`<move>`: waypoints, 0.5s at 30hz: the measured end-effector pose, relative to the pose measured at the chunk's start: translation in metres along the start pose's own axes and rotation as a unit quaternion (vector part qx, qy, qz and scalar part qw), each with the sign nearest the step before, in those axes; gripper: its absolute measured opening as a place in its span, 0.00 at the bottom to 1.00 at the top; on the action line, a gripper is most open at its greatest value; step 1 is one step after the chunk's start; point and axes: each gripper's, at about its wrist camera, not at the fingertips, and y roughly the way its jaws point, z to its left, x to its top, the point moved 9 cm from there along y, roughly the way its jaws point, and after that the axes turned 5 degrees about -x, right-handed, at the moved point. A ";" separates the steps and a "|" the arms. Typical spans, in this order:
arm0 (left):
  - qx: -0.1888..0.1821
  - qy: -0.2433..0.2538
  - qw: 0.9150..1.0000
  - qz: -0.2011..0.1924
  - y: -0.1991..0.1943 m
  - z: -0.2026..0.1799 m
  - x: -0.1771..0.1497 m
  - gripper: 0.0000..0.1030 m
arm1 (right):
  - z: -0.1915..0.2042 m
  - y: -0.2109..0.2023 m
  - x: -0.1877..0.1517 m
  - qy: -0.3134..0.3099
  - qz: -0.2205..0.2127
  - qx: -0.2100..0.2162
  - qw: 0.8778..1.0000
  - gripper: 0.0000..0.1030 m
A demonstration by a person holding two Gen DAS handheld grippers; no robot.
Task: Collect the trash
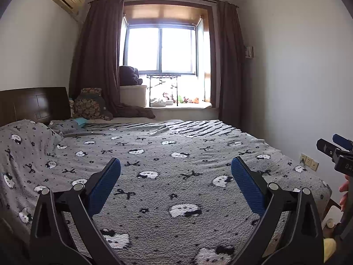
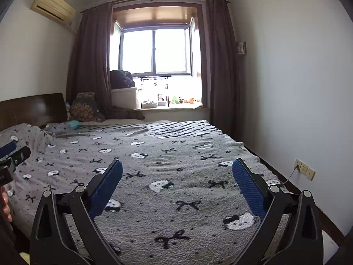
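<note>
While both grippers' jaws stand apart over the bed (image 1: 176, 165), a white box (image 1: 133, 95) holds dark bedding (image 1: 129, 75).

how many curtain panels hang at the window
2. The left curtain hangs down behind the cushions at the head of the bed; the right curtain hangs beside the right wall. No others show.

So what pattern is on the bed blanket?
Grey blanket with white cat faces, black bows and dots; clearest in the right wrist view.
</note>
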 end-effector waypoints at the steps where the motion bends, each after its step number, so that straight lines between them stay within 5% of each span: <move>1: 0.001 -0.001 1.000 0.000 0.000 0.001 0.000 0.92 | 0.001 0.000 0.000 -0.001 0.000 0.001 1.000 0.97; 15: 0.023 -0.005 1.000 0.005 -0.007 0.013 -0.003 0.92 | 0.009 -0.004 0.003 -0.004 -0.003 0.010 1.000 0.97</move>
